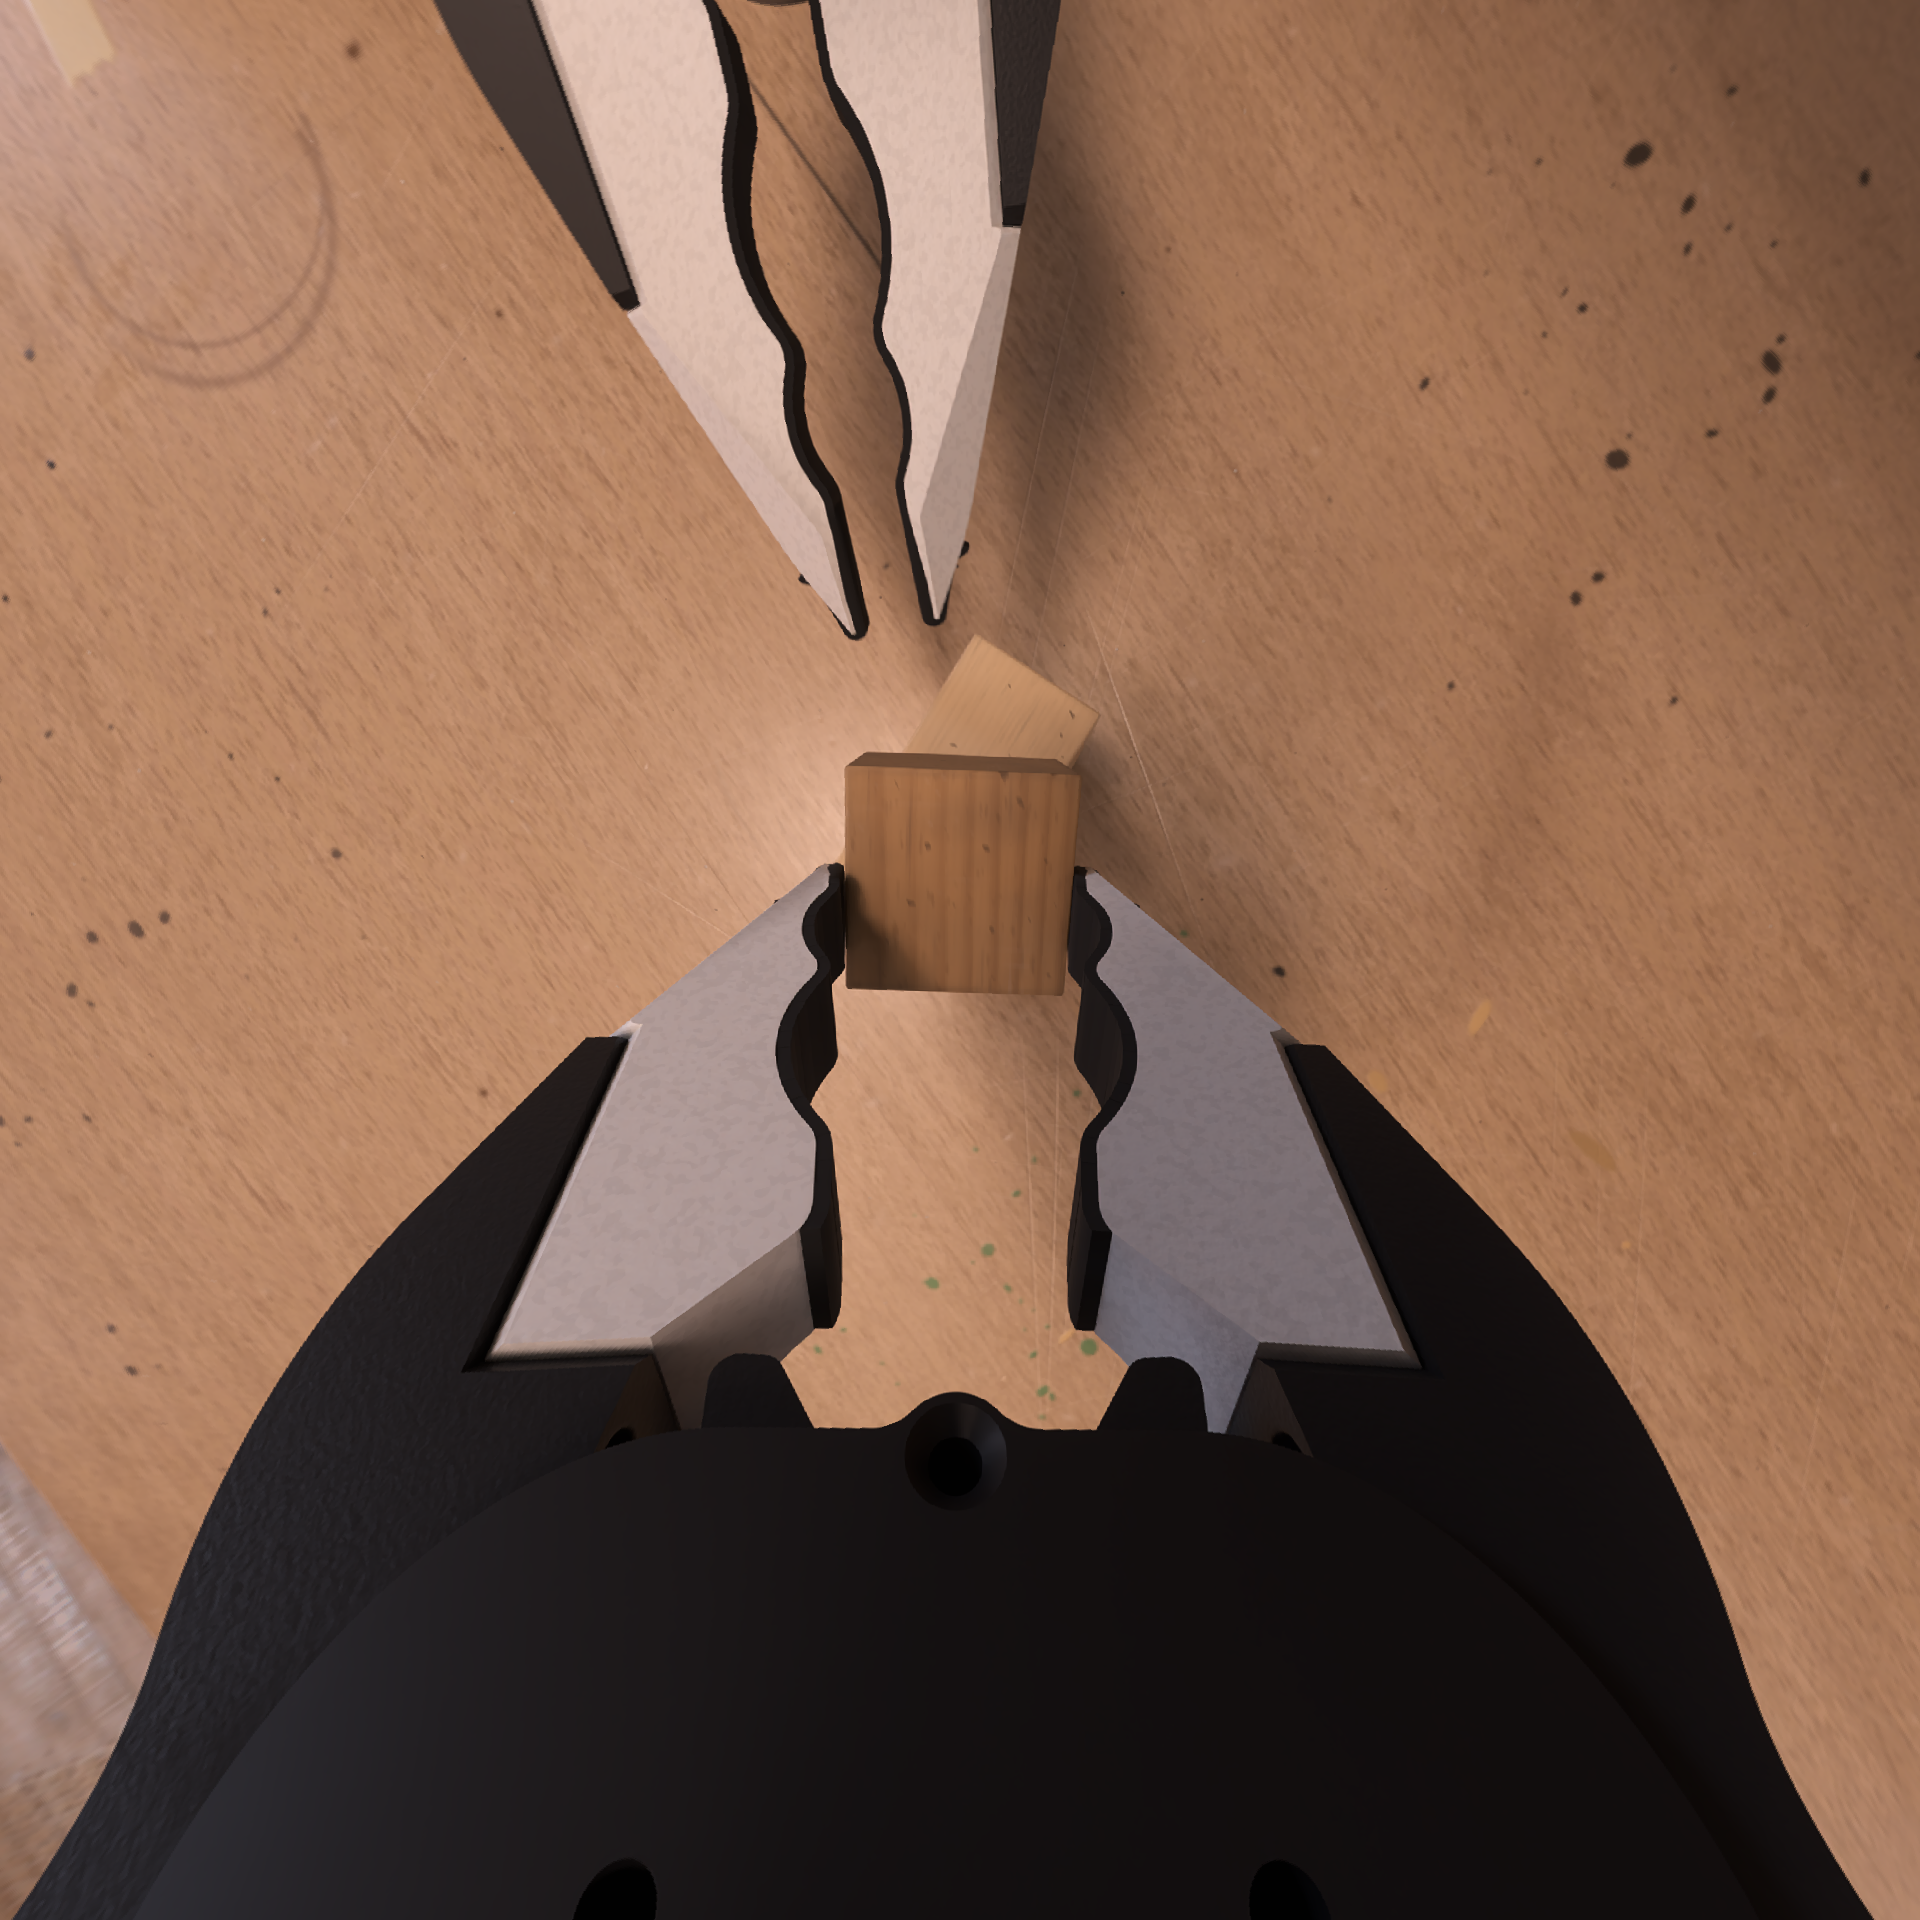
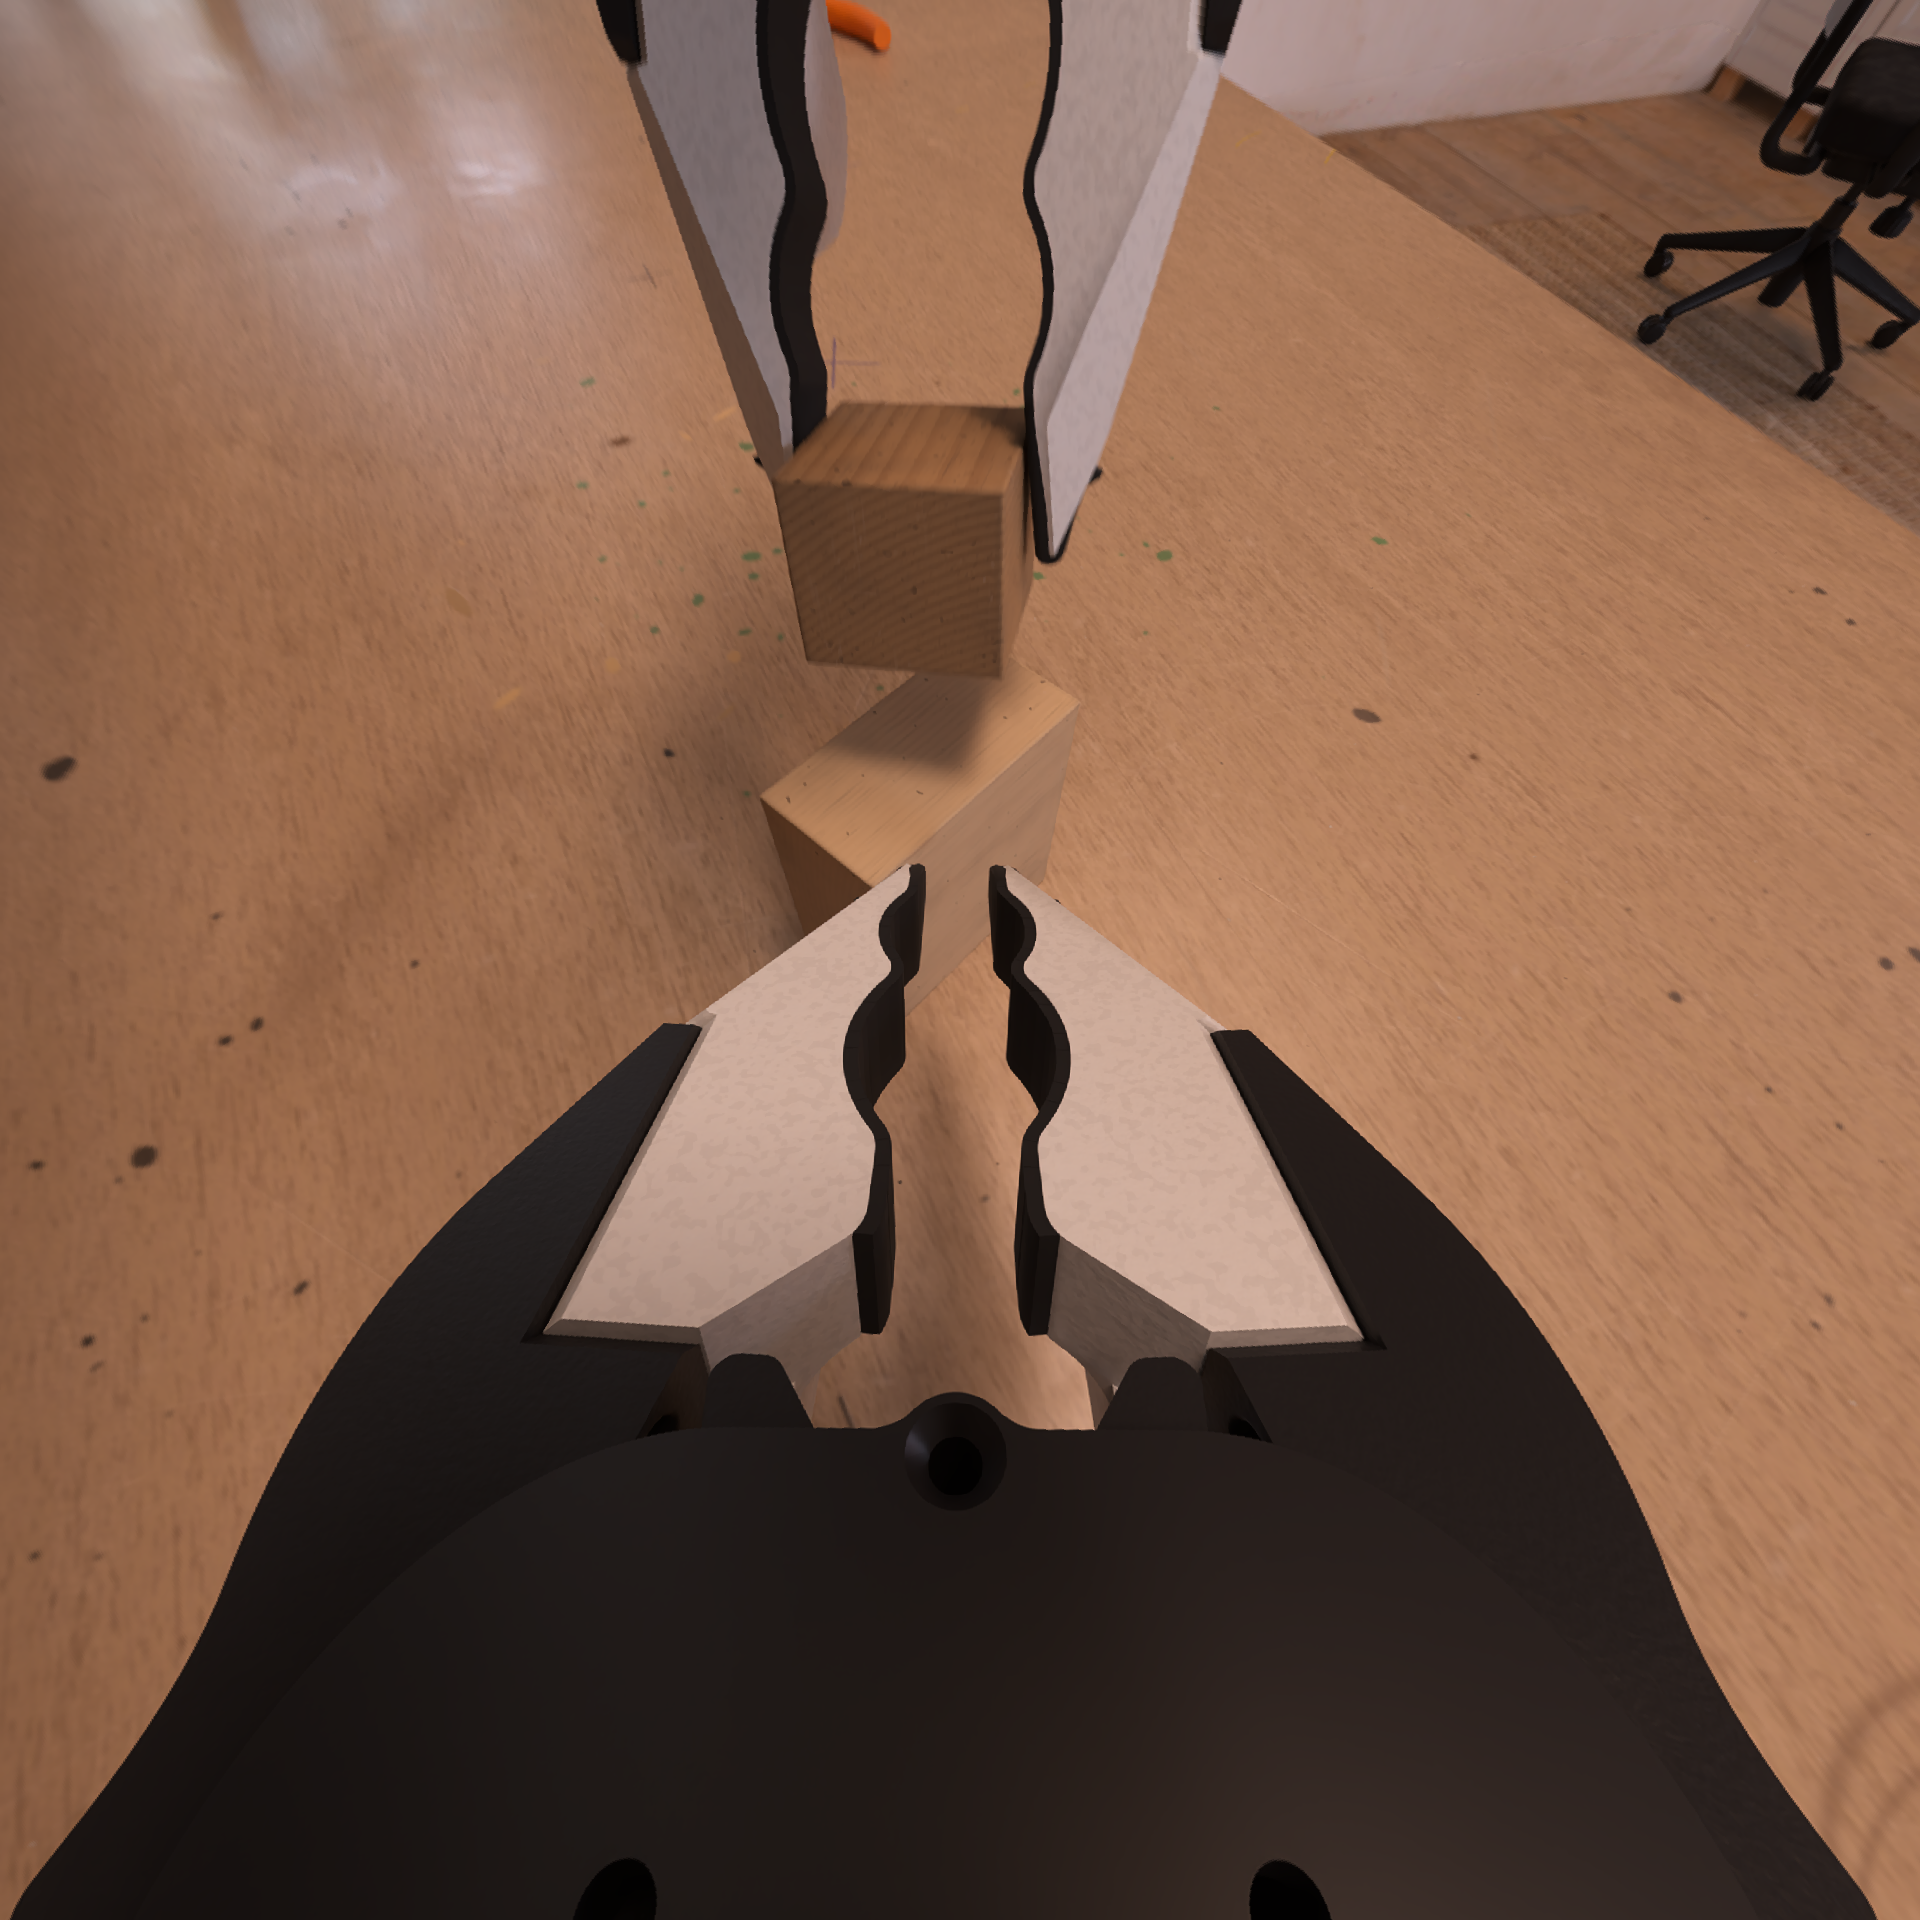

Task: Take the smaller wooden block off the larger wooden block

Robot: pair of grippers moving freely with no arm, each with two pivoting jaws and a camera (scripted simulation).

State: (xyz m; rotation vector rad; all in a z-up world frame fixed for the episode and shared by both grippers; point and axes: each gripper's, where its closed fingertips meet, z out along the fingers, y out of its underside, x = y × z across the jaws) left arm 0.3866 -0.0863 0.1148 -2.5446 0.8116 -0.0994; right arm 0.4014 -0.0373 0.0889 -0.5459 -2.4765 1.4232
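Observation:
My left gripper (image 1: 956, 883) is shut on the smaller, darker wooden block (image 1: 958, 831), pinching its two sides with the fingertips. In the right wrist view this block (image 2: 899, 551) hangs in the left gripper (image 2: 920, 499) just above the larger, paler wooden block (image 2: 925, 769), clear of its top. The larger block (image 1: 1013, 701) rests on the wooden table, partly hidden behind the held block. My right gripper (image 2: 954, 883) is empty, its jaws almost together, with the tips low beside the near corner of the larger block. It also shows in the left wrist view (image 1: 896, 623).
The wooden table (image 2: 364, 727) is speckled with dark and green spots. Its edge runs diagonally at the far right (image 2: 1558, 343). Beyond it stands a black office chair (image 2: 1829, 208) on the floor. An orange object (image 2: 857, 21) lies far back.

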